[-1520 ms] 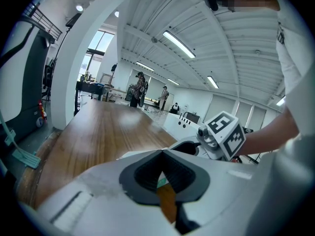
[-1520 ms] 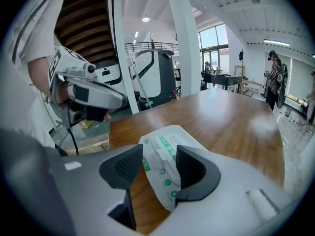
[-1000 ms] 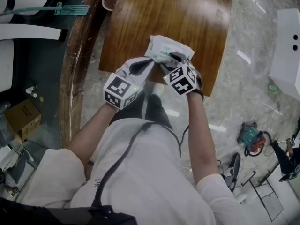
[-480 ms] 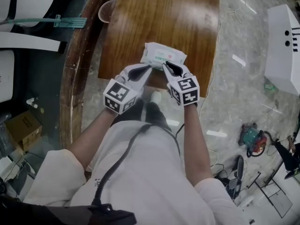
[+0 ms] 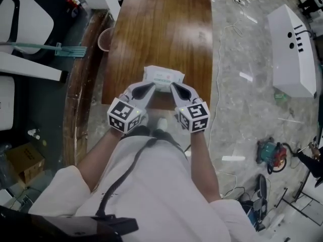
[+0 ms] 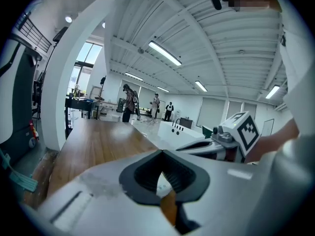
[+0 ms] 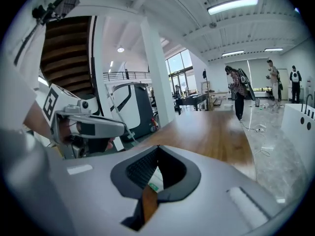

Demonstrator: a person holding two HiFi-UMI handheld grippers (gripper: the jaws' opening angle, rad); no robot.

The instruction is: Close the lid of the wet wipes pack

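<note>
We bring the left gripper [image 5: 151,87] in at the near edge of the wooden table [image 5: 161,29]. Its jaws are closed to the tips and seem to pinch the near left corner of the wet wipes pack [image 5: 163,76], whose white film shows between the pads. The pack lies flat close to the table's near edge, between both tools, likely so it cannot slide. The right gripper [image 5: 174,87] mirrors the hold at the near right corner, its jaws likewise drawn together on the wrapper. We cannot tell from here whether the lid is fully down. Pressing on it looks like the step ahead.
</note>
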